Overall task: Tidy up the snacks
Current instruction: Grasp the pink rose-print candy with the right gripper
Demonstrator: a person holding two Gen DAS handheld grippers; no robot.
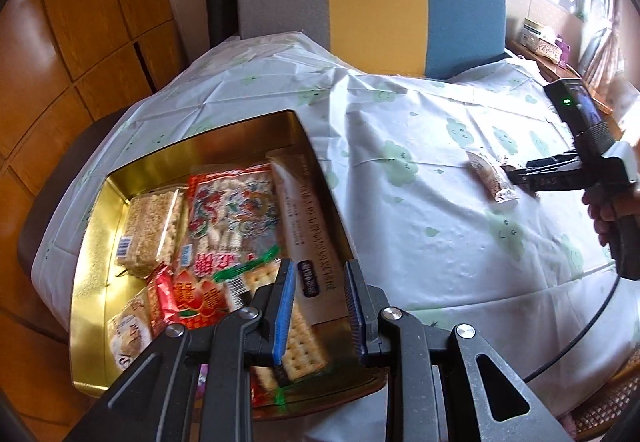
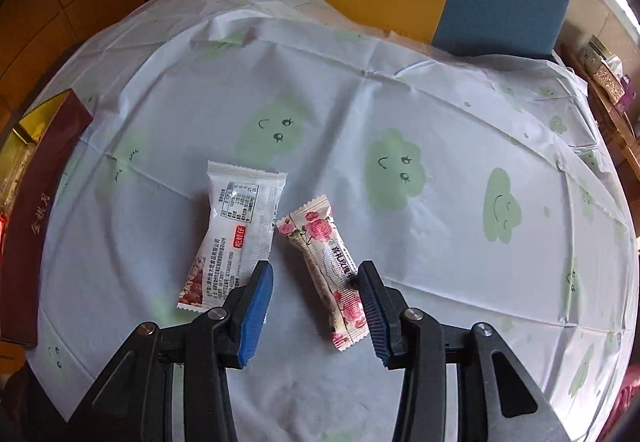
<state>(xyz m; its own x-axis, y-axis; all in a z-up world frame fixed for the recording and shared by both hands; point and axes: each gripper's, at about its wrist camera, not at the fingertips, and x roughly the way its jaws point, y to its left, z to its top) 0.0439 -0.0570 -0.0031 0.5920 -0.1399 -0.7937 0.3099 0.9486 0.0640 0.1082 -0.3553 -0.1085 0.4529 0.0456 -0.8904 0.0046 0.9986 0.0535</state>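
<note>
The gold tin [image 1: 90, 242], packed with snacks, sits at the worktop's [image 2: 440, 113] nine-o'clock edge; bare cloth spreads toward three. The left gripper [image 1: 320, 306] hovers over it, jaws parted and empty. The right gripper [image 2: 316, 306], jaws parted, tilts down astride the rose-print packet [image 2: 324, 266], with the white packet [image 2: 236, 230] just beside at ten o'clock.

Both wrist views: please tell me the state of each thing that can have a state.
Gold box: open, holding snack packs.
Cracker pack: in the box, beside the left gripper's pad.
White packet: sealed, flat on the tablecloth.
Rose packet: sealed, on the tablecloth.
Left gripper: open, empty.
Right gripper: open, above the rose packet.
</note>
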